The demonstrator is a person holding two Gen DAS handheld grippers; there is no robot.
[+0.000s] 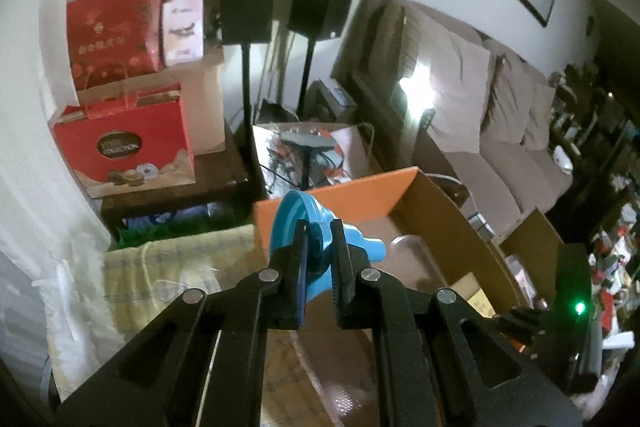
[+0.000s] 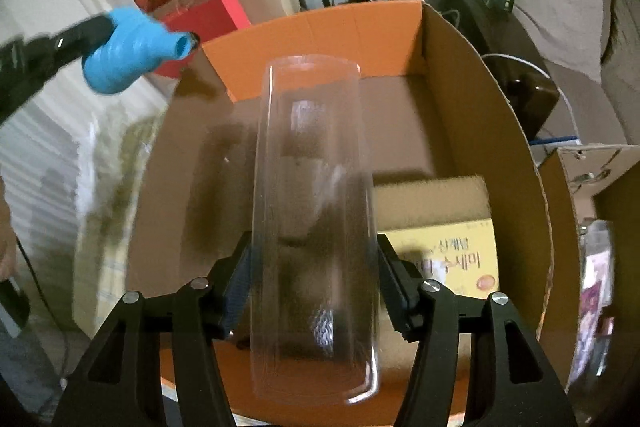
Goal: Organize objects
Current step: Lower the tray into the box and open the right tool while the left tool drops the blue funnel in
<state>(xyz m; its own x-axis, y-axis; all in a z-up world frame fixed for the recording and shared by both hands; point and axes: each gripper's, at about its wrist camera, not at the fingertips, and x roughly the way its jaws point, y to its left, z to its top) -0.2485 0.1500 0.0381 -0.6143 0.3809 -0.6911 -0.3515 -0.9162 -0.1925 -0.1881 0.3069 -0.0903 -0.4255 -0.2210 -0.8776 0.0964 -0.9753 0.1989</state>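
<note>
Two grippers are both gripping things: the left gripper [image 1: 320,259] is pinching a blue funnel [image 1: 308,231] beside the cardboard box's [image 2: 480,99] far-left corner, while the right gripper [image 2: 314,267] is clasping a clear glass tumbler [image 2: 314,219] over the box's open middle.

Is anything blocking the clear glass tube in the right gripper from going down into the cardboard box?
Nothing visible blocks it. The right gripper holds the clear tube over the open cardboard box. A yellow package lies inside on the right; the floor ahead looks bare. The blue funnel is off to the left.
</note>
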